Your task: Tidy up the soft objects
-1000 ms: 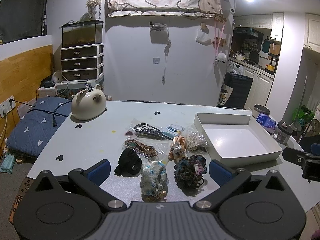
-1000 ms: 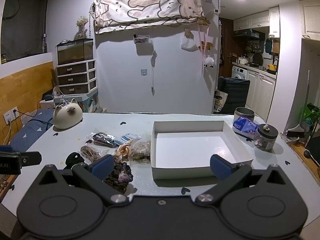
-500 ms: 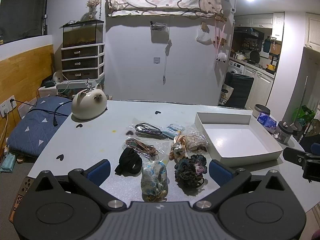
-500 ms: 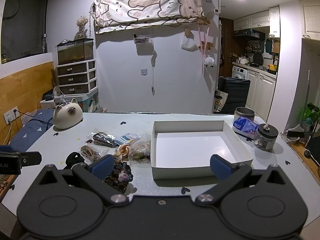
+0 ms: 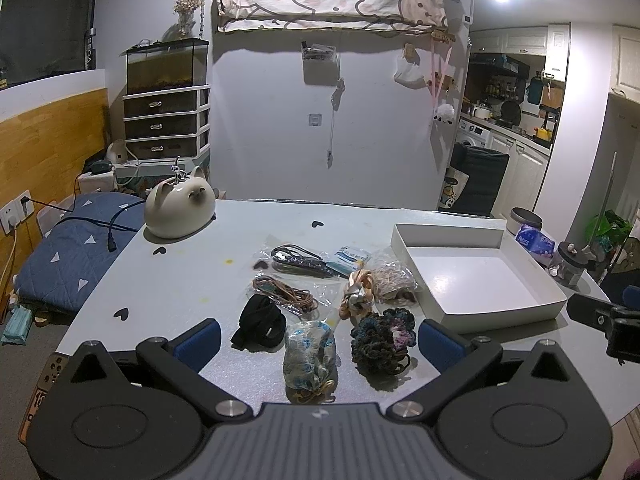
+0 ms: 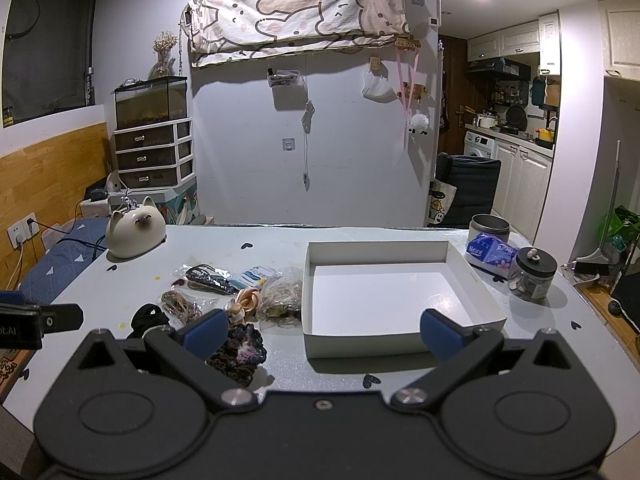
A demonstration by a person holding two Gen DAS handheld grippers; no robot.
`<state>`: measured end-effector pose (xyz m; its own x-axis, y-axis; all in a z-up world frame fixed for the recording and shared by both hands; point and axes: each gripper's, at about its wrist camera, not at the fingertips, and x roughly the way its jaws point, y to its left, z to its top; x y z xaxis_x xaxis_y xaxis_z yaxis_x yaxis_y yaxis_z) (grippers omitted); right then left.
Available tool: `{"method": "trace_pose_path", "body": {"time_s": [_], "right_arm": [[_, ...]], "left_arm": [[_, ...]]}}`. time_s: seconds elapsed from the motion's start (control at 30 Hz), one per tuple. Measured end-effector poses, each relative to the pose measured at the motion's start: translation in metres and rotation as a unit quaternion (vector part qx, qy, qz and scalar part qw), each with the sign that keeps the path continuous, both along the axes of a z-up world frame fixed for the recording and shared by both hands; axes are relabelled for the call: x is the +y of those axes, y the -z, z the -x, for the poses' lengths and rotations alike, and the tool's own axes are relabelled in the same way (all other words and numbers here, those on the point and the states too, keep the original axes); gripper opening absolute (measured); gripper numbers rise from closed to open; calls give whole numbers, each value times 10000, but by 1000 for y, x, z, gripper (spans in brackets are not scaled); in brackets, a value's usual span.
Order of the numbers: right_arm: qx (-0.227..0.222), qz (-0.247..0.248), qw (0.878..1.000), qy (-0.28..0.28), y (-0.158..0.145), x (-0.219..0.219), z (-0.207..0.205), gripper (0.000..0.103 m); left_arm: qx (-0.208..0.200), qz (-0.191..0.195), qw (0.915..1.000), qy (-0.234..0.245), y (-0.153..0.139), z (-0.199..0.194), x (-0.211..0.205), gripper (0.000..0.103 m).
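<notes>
Both tongs, left and right, gape empty. Scrunchies lie lower centre, left of the tray; we'd pinch one mid-bunch, lifting clear of neighbours.

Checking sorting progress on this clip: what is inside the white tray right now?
Nothing shows inside the white tray: its bare white floor is visible in both views. Only a thin strip behind its near wall is hidden. The dark crocheted scrunchie and the other soft items lie on the table.
</notes>
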<state>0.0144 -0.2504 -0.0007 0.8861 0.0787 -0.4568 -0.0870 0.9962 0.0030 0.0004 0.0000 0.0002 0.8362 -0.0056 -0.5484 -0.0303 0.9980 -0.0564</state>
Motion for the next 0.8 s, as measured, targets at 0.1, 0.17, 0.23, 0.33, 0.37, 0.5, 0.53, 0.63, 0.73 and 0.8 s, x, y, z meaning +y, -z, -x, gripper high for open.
{"method": "trace_pose_path", "body": {"time_s": [0.1, 0.17, 0.23, 0.33, 0.37, 0.5, 0.53, 0.63, 0.73, 0.8], "right_arm": [[5, 1, 10000, -1, 0, 0, 0, 103], [8, 1, 10000, -2, 0, 0, 0, 103], [6, 2, 10000, 0, 0, 1, -1, 103], [7, 2, 10000, 1, 0, 1, -1, 103], [8, 2, 10000, 0, 0, 1, -1, 103], [8, 6, 10000, -1, 0, 1, -2, 103], [8, 5, 10000, -1, 0, 1, -2, 103], [11, 6, 10000, 1, 0, 1, -2, 103], [10, 10, 10000, 2, 0, 1, -3, 103], [15, 7, 10000, 1, 0, 1, -3, 103]], "left_arm": [[3, 0, 10000, 0, 0, 0, 0, 103], [5, 0, 10000, 0, 0, 0, 0, 103], [5, -2, 10000, -1, 0, 0, 0, 103], [7, -3, 10000, 0, 0, 0, 0, 103], [7, -2, 10000, 1, 0, 0, 0, 103], [6, -2, 10000, -3, 0, 0, 0, 103], [9, -2, 10000, 0, 0, 0, 0, 103], [11, -3, 10000, 1, 0, 0, 0, 103], [14, -3, 10000, 0, 0, 0, 0, 103], [16, -4, 10000, 1, 0, 0, 0, 103]]}}
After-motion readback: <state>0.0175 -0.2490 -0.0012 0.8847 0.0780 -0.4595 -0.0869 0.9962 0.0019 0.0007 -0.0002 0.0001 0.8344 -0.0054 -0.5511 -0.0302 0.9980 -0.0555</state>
